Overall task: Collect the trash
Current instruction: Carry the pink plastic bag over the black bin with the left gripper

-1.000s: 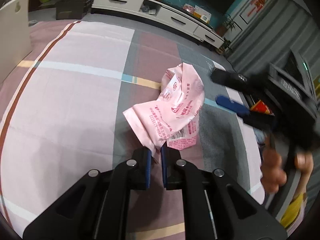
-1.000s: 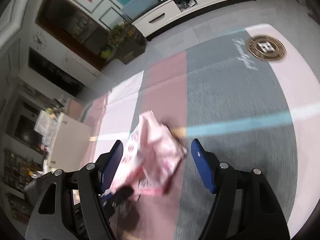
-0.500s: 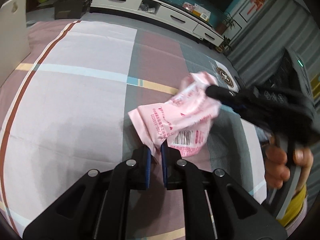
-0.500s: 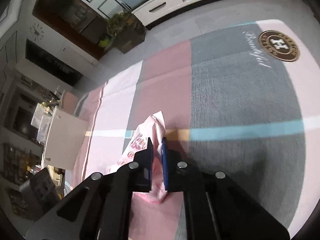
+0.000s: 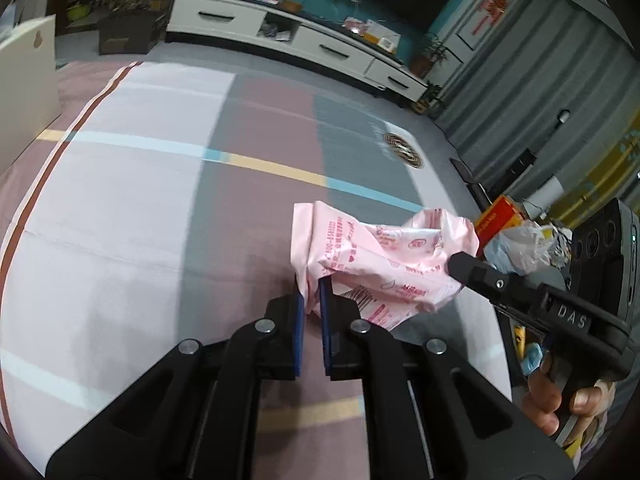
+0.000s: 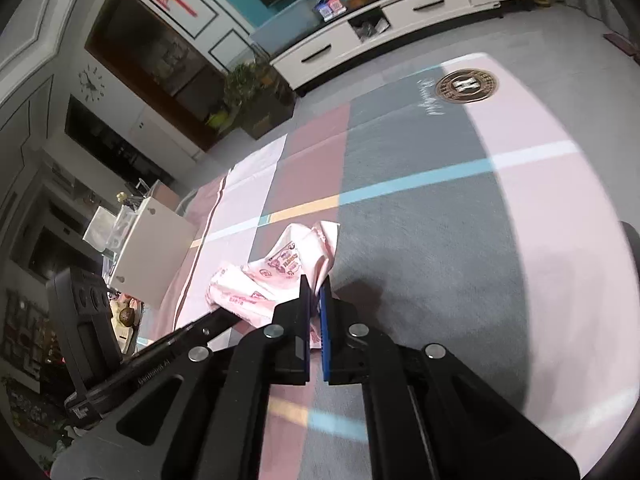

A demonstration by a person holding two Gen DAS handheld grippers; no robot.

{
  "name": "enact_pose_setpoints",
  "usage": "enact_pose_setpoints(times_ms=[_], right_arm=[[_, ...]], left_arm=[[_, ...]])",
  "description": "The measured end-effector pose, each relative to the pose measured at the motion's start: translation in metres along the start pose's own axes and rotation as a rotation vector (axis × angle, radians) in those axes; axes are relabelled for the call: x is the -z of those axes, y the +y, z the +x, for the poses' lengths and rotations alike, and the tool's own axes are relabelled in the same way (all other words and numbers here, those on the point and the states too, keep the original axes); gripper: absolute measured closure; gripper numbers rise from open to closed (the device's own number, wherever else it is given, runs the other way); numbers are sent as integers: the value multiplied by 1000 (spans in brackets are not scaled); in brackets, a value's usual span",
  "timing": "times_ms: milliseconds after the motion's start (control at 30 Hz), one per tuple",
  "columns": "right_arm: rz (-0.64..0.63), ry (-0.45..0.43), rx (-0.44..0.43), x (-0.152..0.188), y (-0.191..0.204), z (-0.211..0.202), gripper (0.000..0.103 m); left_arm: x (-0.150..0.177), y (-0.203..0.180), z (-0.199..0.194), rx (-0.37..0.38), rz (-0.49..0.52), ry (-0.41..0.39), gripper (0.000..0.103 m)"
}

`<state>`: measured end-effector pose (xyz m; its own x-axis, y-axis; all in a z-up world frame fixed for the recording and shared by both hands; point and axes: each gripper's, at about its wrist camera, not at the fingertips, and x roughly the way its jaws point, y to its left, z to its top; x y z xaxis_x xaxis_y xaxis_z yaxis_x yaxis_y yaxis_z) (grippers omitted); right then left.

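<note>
A crumpled pink plastic bag (image 5: 376, 256) with red print hangs between both grippers above the striped rug. My left gripper (image 5: 313, 284) is shut on its left corner. My right gripper (image 6: 315, 286) is shut on its other edge; the bag also shows in the right wrist view (image 6: 276, 276). In the left wrist view the right gripper's finger (image 5: 472, 270) comes in from the right and touches the bag. In the right wrist view the left gripper's body (image 6: 160, 356) lies at the lower left.
A pink, grey and white striped rug (image 5: 160, 208) covers the floor. A pile of wrappers and a red box (image 5: 500, 216) lies off its right edge. A white TV cabinet (image 5: 280, 36) stands far behind. A white box (image 6: 148, 248) stands at the rug's left side.
The right gripper came in open around the bag's far edge and shut on it. Both grippers then lifted the bag and carried it to the right, toward the wrapper pile.
</note>
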<state>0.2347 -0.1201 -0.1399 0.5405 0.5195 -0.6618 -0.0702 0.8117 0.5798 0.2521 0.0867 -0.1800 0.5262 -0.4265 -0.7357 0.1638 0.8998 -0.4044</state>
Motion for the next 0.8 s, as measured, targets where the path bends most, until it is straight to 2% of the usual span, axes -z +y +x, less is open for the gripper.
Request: enact_pose_setpoints(times_ms=[300, 567, 800], right_arm=[[36, -92, 27, 25, -22, -73, 98], [108, -181, 12, 49, -58, -136, 98], [142, -244, 51, 68, -84, -181, 98]], left_arm=[[31, -76, -28, 38, 151, -7, 96], [47, -137, -31, 65, 255, 4, 96], [63, -191, -25, 82, 345, 23, 96]])
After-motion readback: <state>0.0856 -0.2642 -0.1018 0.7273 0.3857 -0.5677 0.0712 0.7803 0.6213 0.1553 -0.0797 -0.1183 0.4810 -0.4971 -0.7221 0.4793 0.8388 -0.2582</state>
